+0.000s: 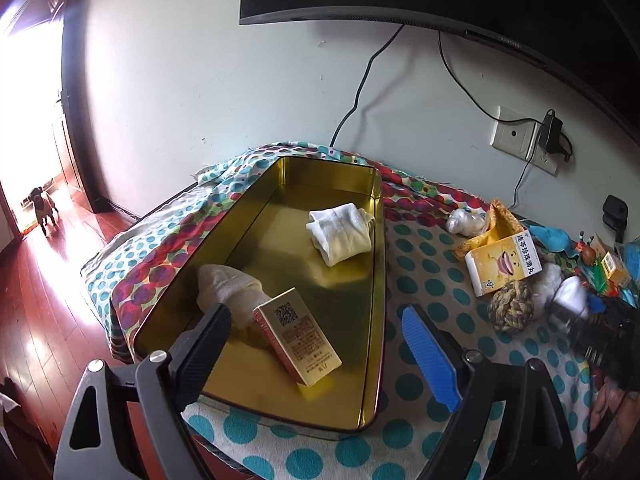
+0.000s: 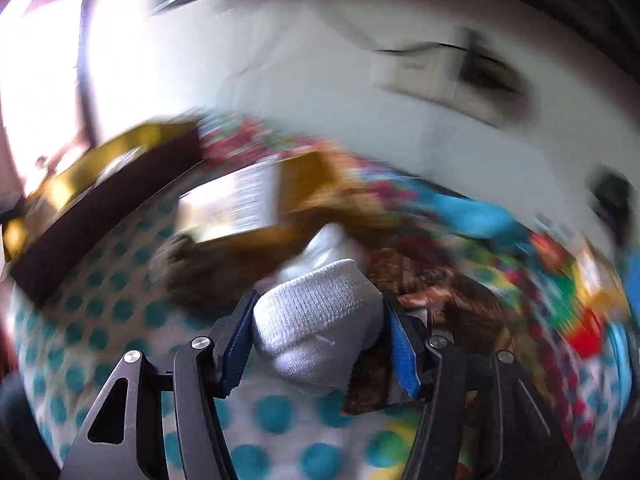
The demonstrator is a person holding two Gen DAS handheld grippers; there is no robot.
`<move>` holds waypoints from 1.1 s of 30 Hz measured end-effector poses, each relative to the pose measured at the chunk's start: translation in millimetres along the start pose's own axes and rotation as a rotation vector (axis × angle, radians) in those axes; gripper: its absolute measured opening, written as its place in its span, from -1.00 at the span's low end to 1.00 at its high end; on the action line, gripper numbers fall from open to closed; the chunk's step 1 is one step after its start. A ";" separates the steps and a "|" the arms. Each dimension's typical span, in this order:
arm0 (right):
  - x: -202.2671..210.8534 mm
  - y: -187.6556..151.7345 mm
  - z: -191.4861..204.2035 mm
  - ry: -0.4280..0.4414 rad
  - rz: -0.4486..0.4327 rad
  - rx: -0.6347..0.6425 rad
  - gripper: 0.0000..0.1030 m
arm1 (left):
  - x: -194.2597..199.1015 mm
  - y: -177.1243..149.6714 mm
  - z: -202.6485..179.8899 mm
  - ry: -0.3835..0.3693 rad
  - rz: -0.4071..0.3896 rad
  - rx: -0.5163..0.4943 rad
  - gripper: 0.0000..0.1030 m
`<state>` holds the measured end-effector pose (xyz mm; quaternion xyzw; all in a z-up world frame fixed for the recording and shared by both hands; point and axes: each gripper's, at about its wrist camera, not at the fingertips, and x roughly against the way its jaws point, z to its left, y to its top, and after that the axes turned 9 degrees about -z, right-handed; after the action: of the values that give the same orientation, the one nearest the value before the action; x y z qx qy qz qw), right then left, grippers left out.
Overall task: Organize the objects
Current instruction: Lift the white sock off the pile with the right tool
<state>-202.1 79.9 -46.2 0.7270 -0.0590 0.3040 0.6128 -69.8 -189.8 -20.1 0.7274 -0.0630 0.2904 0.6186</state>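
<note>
My left jaws stand wide over the tin; my right jaws grip a white sock.

On the left, past the bench edge, a wooden floor runs to a bright doorway. My left gripper hangs with its jaws wide and nothing between them, above the near end of the gold tin, which sits on the dotted cloth. Inside the tin lie a rolled sock, a small box touching it, and a folded sock farther back. To the right of the tin lie a yellow box and a woven ball. My right gripper has its jaws pressed on both sides of a white sock; the clutter behind it is blurred.
</note>
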 end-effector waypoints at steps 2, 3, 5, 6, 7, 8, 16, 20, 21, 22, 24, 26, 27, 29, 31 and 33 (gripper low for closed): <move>-0.6 -0.1 -22.5 -0.064 0.005 -0.114 0.10 | 2.0 0.1 0.2 0.002 0.000 0.004 0.74; -1.9 -0.9 -31.0 -0.084 0.013 -0.157 0.10 | 3.5 -0.3 -0.4 0.002 -0.002 0.002 0.74; -1.9 -3.7 -44.1 -0.101 0.020 -0.222 0.10 | 5.9 -1.5 -2.0 -0.001 -0.003 -0.008 0.74; -1.6 -3.9 -46.9 -0.103 0.020 -0.232 0.10 | 7.9 -2.6 -3.8 -0.004 -0.005 -0.019 0.74; -1.3 -3.7 -47.4 -0.106 0.021 -0.231 0.10 | 9.9 -3.6 -5.0 -0.004 -0.008 -0.029 0.74; -1.5 -3.1 -45.9 -0.110 0.022 -0.220 0.10 | 11.5 -4.4 -6.3 -0.005 -0.013 -0.039 0.74; 1.7 -2.4 -15.8 -0.156 0.031 -0.077 0.10 | 24.9 -16.6 -18.4 -0.019 -0.021 -0.124 0.74; 17.6 2.5 -16.7 -0.165 -0.002 -0.061 0.10 | 31.7 -18.3 -25.8 -0.050 -0.038 -0.166 0.74; 19.9 4.6 -19.2 -0.169 -0.004 -0.067 0.10 | 33.1 -18.6 -27.0 -0.057 -0.042 -0.172 0.74; 20.1 6.3 -21.1 -0.173 -0.003 -0.073 0.10 | 33.7 -19.1 -28.1 -0.063 -0.041 -0.178 0.74; 24.0 11.3 -25.5 -0.177 -0.009 -0.094 0.10 | 34.1 -19.7 -30.0 -0.072 -0.038 -0.188 0.74; 28.2 16.6 -27.0 -0.182 -0.015 -0.099 0.10 | 35.7 -20.3 -29.7 -0.082 -0.043 -0.187 0.74; 30.1 19.0 -27.0 -0.185 -0.019 -0.098 0.10 | 37.3 -20.4 -28.0 -0.090 -0.050 -0.179 0.74; 31.3 23.1 -26.0 -0.186 -0.015 -0.089 0.10 | 38.7 -19.9 -24.1 -0.099 -0.057 -0.160 0.74; 32.3 25.8 -24.0 -0.191 -0.011 -0.081 0.10 | 38.8 -20.1 -19.3 -0.103 -0.055 -0.145 0.74; 34.0 27.9 -21.1 -0.201 -0.030 -0.057 0.10 | 39.2 -20.7 -13.8 -0.099 -0.058 -0.134 0.74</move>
<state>-195.2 102.5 -3.4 0.7370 -0.1178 0.2183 0.6288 -32.9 -161.8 -17.5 0.6994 -0.0920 0.2311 0.6701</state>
